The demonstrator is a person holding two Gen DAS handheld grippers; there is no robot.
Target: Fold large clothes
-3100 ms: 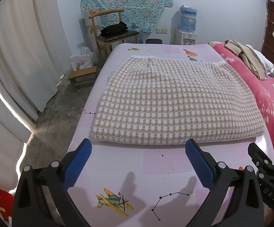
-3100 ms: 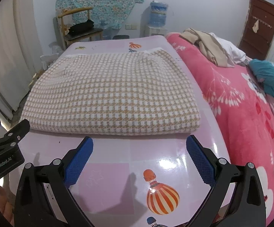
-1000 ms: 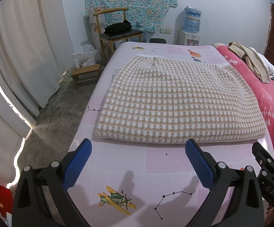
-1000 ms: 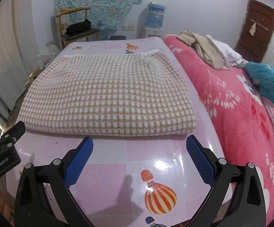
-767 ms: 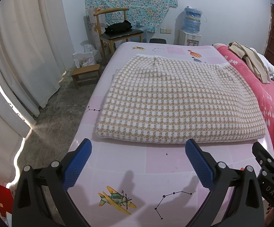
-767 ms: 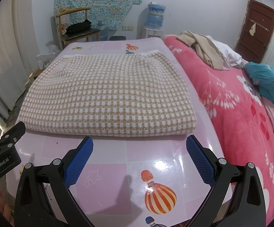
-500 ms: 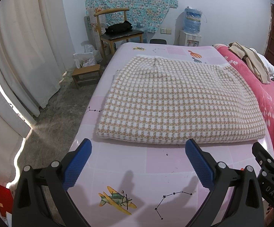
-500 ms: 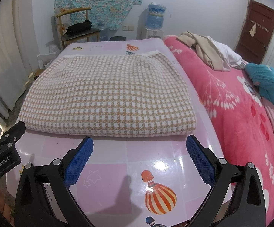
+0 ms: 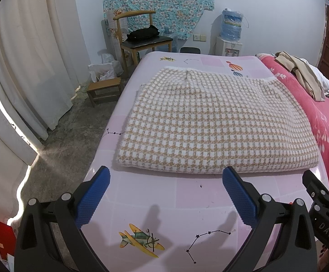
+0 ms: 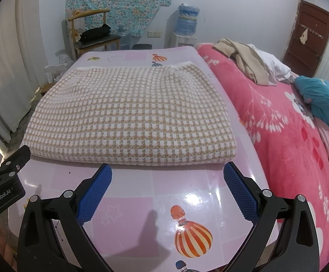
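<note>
Little has shifted since the earlier frames: both tools hover where they were, low in each frame. Left tool and right tool stand with blue pads spread wide apart, gripping nothing, just short of the folded checked garment. It lies flat at mid-frame on the pink surface. Upper center, a water jug seems partly full.
</note>
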